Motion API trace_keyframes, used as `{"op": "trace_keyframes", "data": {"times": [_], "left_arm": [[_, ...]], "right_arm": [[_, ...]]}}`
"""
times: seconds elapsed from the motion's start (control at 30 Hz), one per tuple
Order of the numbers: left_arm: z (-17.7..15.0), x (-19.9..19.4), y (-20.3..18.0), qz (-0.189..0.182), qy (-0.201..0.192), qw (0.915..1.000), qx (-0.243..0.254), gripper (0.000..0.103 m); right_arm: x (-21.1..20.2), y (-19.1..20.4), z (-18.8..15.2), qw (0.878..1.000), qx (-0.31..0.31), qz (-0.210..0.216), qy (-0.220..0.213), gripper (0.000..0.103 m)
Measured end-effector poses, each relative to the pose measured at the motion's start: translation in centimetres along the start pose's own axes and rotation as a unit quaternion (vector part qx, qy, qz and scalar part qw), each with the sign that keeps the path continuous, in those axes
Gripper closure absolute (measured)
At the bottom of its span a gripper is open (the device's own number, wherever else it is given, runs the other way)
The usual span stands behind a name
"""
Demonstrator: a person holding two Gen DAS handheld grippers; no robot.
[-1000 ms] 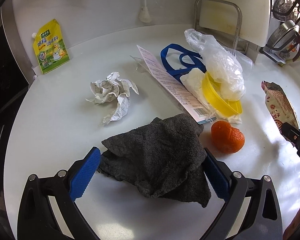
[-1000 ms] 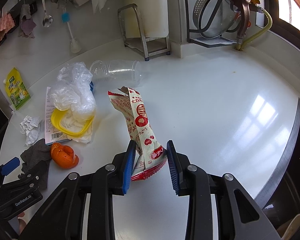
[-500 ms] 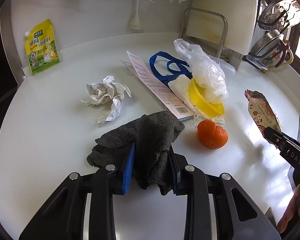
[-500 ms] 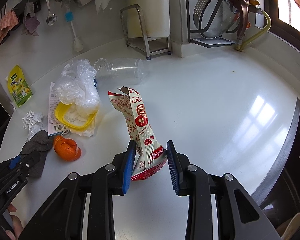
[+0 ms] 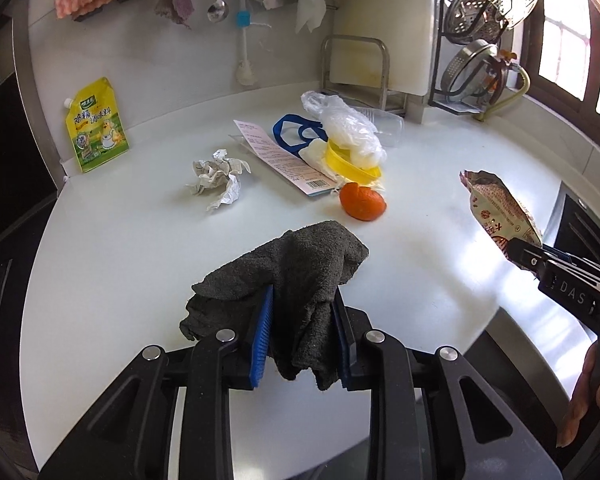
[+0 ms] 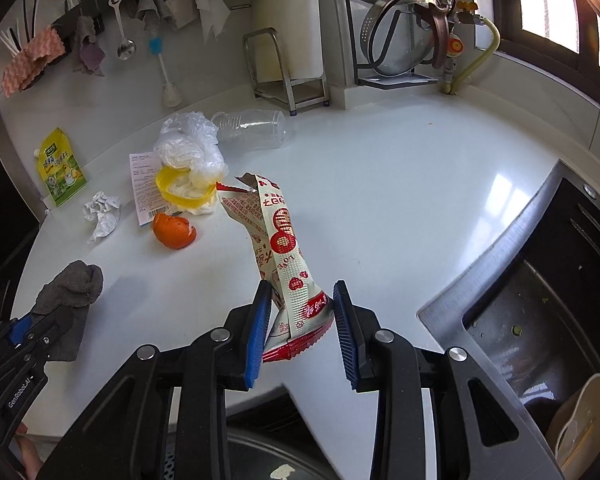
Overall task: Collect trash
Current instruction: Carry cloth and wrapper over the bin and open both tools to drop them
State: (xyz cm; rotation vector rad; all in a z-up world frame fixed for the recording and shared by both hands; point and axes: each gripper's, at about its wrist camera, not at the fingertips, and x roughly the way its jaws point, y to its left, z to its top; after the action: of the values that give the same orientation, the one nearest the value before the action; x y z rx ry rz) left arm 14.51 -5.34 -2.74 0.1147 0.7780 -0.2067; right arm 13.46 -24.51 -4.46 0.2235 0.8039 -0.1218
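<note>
Both claws have pulled back toward the counter's near edge since a sec ago, each w/ its catch lifted off the top. Left gripper (image 5: 302,338): jaws closing the last bit, pads pressing a bunched dark grey cloth (image 5: 300,280) that droops at 6 o'clock. Right gripper (image 6: 300,334) clamps the snack wrapper (image 6: 284,256) at its red seal, torn end up at 11. Beyond: orange peel (image 5: 362,202) at 1 o'clock, crumpled paper (image 5: 218,178) at 11, yellow lid (image 5: 350,164) w/ plastic bag (image 5: 350,128) past it. Step in hand, prob.: carry to bin. Next: find bin (can't tell where), release over it, return for the peel & paper.
</note>
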Motion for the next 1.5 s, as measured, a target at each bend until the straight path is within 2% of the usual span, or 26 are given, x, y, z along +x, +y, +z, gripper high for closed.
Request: {"op": "trace_keyframes", "data": {"times": [0.3,0.53,0.67,0.97,1.23,1.47,1.5], "left_arm": [[-6.4,-6.0,-2.9,-0.027,-0.006,0.9991,0.031,0.077],[-10.0,-8.2,-3.9,-0.034,0.0,0.9989,0.031,0.077],[-11.7,-8.7,-4.4,-0.032,0.003,0.9987,0.039,0.077],[-15.3,-6.8,-4.8,-0.05,0.046,0.9969,0.039,0.076],[-16.4,-5.1,-4.9,-0.048,0.068,0.9959,0.037,0.075],[-16.4,-5.0,-4.7,-0.044,0.067,0.9962,0.034,0.072],[-16.4,-5.0,-4.7,-0.043,0.066,0.9963,0.034,0.069]], "right_arm": [[-7.5,-0.2,-8.0,1.0,-0.008,-0.003,-0.015,0.072],[-10.6,-0.3,-13.4,1.0,-0.009,-0.001,0.002,0.072],[-10.8,-0.2,-15.5,1.0,-0.009,0.006,0.019,0.072],[-9.2,0.1,-18.5,0.998,-0.031,0.001,0.047,0.072],[-7.2,-0.1,-20.0,0.997,-0.023,0.011,0.074,0.072],[-7.3,-0.4,-20.3,0.997,-0.023,0.016,0.068,0.072],[-7.3,-0.4,-20.3,0.997,-0.024,0.015,0.067,0.071]]}}
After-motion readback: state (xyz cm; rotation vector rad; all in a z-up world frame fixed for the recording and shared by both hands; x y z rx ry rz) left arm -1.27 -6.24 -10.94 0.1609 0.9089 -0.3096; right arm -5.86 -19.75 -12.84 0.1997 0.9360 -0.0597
